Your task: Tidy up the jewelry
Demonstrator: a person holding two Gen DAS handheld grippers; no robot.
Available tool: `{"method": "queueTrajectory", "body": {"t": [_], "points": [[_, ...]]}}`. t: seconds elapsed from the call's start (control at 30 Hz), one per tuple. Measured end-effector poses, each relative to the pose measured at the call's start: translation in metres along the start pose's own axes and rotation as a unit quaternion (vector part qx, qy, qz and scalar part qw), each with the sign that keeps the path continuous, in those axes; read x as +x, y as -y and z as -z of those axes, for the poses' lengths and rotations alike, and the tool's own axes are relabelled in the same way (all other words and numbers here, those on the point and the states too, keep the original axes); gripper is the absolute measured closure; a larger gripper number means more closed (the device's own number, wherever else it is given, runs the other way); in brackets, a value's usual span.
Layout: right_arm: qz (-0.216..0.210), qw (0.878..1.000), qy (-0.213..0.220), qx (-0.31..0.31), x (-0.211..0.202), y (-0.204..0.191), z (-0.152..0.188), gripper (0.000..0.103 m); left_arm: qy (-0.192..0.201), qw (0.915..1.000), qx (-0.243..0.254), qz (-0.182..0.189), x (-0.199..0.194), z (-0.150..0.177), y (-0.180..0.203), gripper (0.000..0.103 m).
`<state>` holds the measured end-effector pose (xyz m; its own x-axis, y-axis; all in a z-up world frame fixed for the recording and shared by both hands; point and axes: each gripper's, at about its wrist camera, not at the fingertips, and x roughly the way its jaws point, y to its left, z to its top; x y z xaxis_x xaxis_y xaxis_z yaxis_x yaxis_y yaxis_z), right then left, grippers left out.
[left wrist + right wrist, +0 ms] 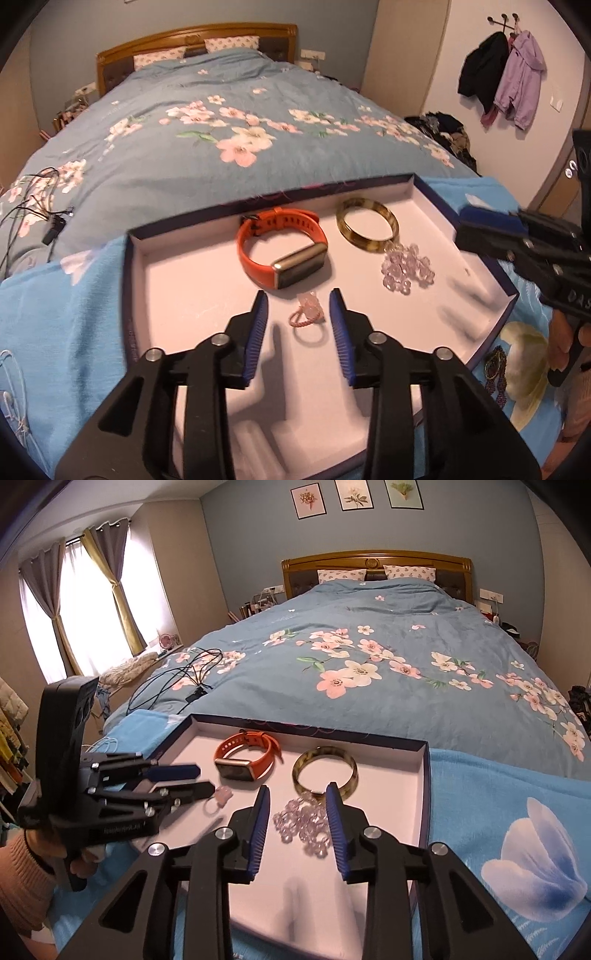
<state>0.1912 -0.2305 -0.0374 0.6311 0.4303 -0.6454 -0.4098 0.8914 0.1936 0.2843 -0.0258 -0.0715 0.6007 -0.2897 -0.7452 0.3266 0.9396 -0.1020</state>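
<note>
A white-lined box tray [177,273] [413,801] lies on a light blue towel at the foot of the bed. In it lie an orange smartwatch [282,245] [245,755], a tortoiseshell bangle [367,225] [325,770], a clear bead bracelet [408,267] [304,825] and a small pink ring [308,314] [219,799]. My left gripper [298,295] [205,779] is open and empty, just behind the pink ring. My right gripper [297,792] [461,225] is open and empty, over the bead bracelet.
Dark purple earrings [495,369] lie on the towel right of the tray. Black cables [184,679] lie on the floral duvet [369,657] to the left. Jackets [502,77] hang on the right wall.
</note>
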Motion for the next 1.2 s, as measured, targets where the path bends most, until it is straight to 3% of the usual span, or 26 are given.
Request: {"method": "queueTrajectory", "body": {"t": [0.2,0.43,0.77,1.07,1.17,1.2], "points": [[-0.022,1.0,0.005,-0.002,-0.03,-0.004,0.018,0.07,0.045,0.9987,0.017,-0.018,-0.041,0.008,0.005,0.059],[-0.02,0.999,-0.014,-0.034,-0.057,-0.014,0.053,0.07,0.083,0.9961,0.031,-0.006,-0.093,0.041,0.011,0.054],[0.002,0.997,-0.069,-0.024,-0.052,-0.015,0.098,0.07,0.064,0.997,0.044,0.001,-0.117,0.092,0.018,0.052],[0.014,0.996,-0.092,-0.016,-0.042,-0.014,0.108,0.07,0.041,0.997,0.064,0.01,-0.116,0.123,0.03,0.052],[0.014,0.995,-0.092,-0.017,-0.042,-0.013,0.109,0.081,0.033,0.997,0.069,0.014,-0.114,0.128,0.033,0.052],[0.014,0.996,-0.092,-0.015,-0.043,-0.012,0.109,0.091,0.031,0.997,0.069,0.017,-0.113,0.129,0.034,0.052]]}}
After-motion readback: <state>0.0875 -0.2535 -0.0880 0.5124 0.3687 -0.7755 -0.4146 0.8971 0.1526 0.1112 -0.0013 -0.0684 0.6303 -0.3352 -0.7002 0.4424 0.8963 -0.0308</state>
